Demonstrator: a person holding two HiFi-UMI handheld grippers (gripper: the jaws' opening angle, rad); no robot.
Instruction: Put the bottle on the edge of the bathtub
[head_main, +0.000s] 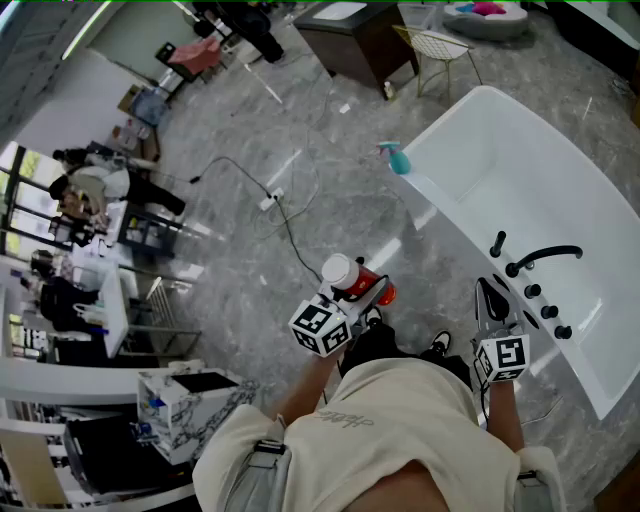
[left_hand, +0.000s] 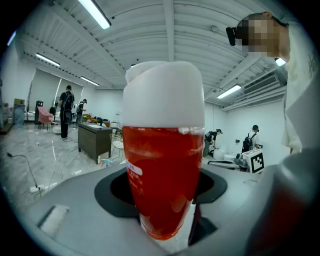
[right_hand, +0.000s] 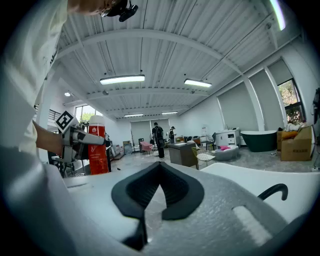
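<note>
A red bottle (head_main: 357, 279) with a white cap is held level in the air over the grey floor, my left gripper (head_main: 372, 291) shut on its body. In the left gripper view the bottle (left_hand: 162, 170) fills the middle, between the dark pads. The white bathtub (head_main: 440, 205) lies to the right, its near rim a little beyond the bottle. My right gripper (head_main: 490, 298) hovers beside the rim near the black tap (head_main: 545, 258), jaws shut with nothing in them. The right gripper view shows its pads (right_hand: 172, 192) touching and the bottle (right_hand: 98, 145) off to the left.
A blue spray bottle (head_main: 396, 157) stands at the tub's far end. A white cable (head_main: 285, 215) with a power strip trails over the floor. A gold wire chair (head_main: 438, 48) and a dark cabinet (head_main: 355, 40) stand beyond. Black tap knobs (head_main: 548, 312) line the rim.
</note>
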